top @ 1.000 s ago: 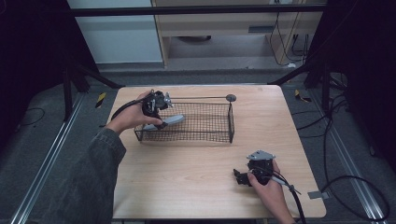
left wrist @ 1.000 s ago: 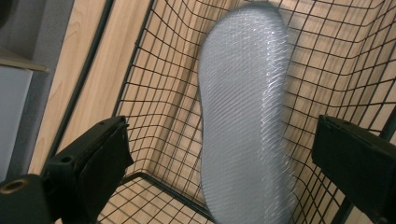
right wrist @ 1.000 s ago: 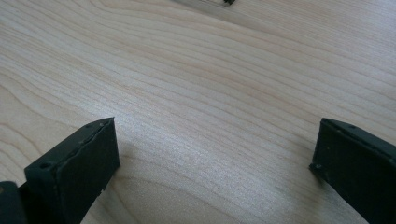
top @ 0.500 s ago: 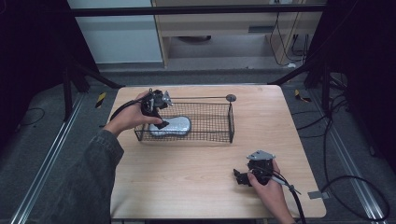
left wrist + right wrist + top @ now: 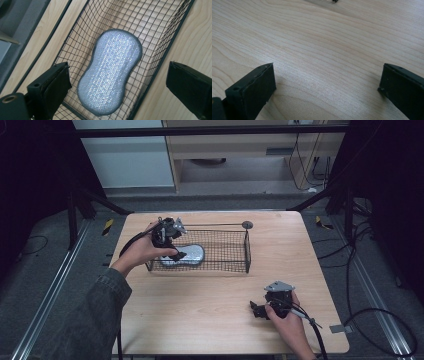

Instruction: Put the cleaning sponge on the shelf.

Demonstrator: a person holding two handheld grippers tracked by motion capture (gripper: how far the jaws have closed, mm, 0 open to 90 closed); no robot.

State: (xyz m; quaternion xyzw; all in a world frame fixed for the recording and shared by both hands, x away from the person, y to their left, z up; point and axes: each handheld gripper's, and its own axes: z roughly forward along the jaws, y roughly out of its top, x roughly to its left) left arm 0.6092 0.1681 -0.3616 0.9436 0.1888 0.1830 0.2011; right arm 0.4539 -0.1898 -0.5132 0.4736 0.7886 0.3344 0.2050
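Sponge [image 5: 110,72] lay flat in basket [image 5: 160,67], long axis along it. Left gripper [image 5: 117,92] hovered above, released; right gripper [image 5: 325,92], released, well apart.

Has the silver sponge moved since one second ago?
Yes. The silver sponge was held at the wire basket's left rim; now it lies lower, on the basket floor, free of the left gripper.

A light wooden table [image 5: 200,320] bears a wire basket [image 5: 225,251].

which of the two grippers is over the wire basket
The left gripper, open above the silver scrubbing pad lying in the wire basket. The right gripper sits open near the table's front edge, far from it.
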